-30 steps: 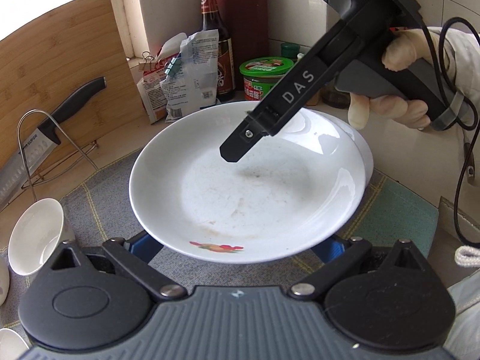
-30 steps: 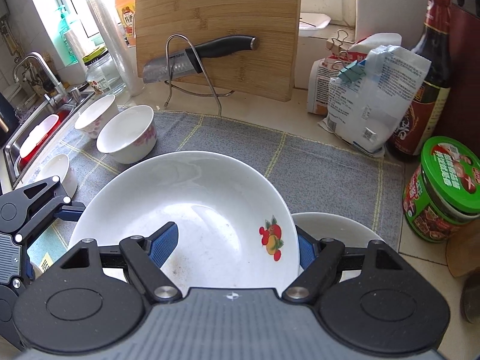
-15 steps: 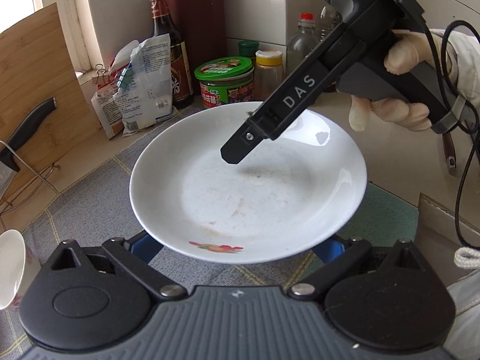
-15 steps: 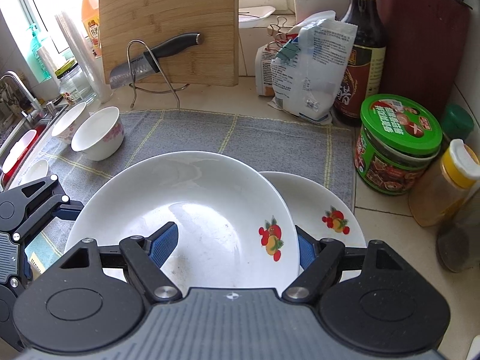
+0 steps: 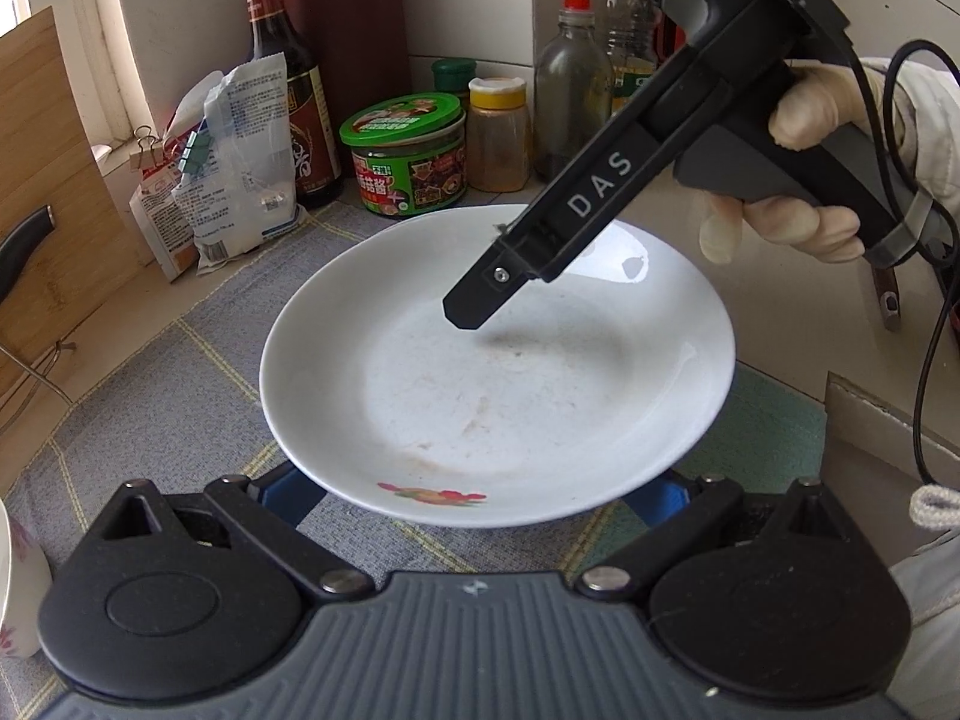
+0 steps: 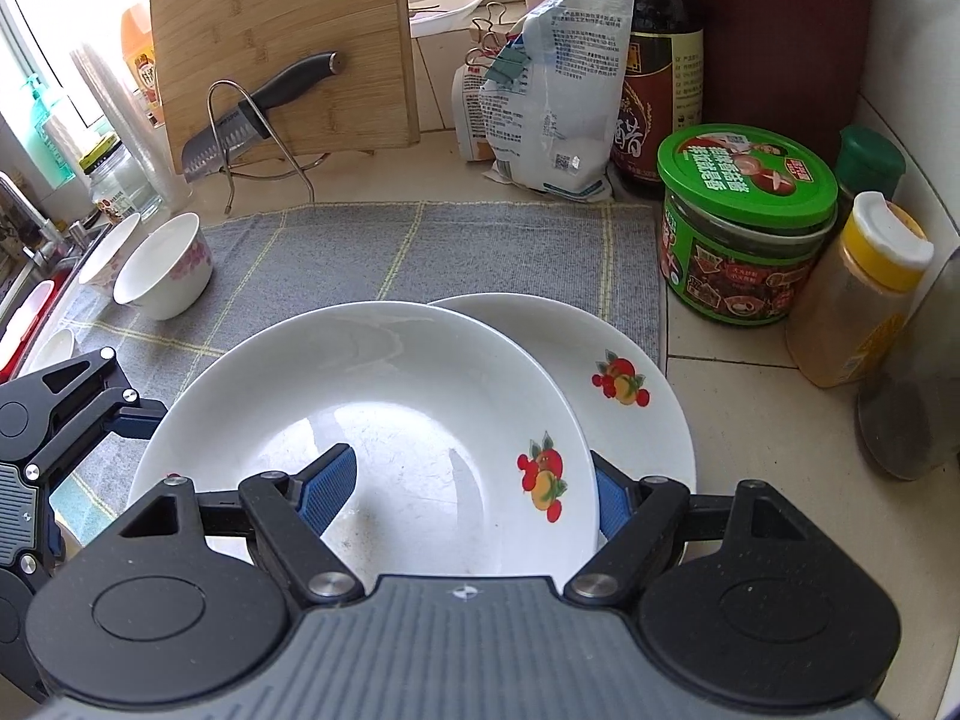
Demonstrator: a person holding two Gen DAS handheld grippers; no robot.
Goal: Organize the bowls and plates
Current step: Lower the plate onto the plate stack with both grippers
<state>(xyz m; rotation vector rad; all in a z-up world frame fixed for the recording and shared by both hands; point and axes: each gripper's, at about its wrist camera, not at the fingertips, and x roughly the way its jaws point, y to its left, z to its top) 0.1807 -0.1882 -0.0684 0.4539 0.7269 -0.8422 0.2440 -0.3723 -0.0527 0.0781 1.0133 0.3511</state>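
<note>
A white deep plate with a fruit motif (image 5: 498, 372) (image 6: 384, 420) is held level between both grippers. My left gripper (image 5: 474, 492) reaches under its near rim with fingers spread, and shows at the left edge of the right wrist view (image 6: 90, 414). My right gripper (image 6: 468, 492) has one blue pad above the rim and one below; its finger (image 5: 480, 300) hangs over the plate in the left wrist view. A second matching plate (image 6: 636, 396) lies partly under the held one, on the mat's right end. White bowls (image 6: 165, 267) stand at the mat's left.
A grey mat (image 6: 420, 246) covers the counter. A green-lidded jar (image 6: 744, 222), a yellow-capped spice jar (image 6: 864, 294), a sauce bottle (image 6: 660, 66) and bags (image 6: 552, 90) stand behind. A cutting board (image 6: 282, 48) and knife on a rack (image 6: 270, 102) stand at the back left. The sink is far left.
Both grippers carried the plate to the right along the mat, toward the jars. It now overlaps the second plate more.
</note>
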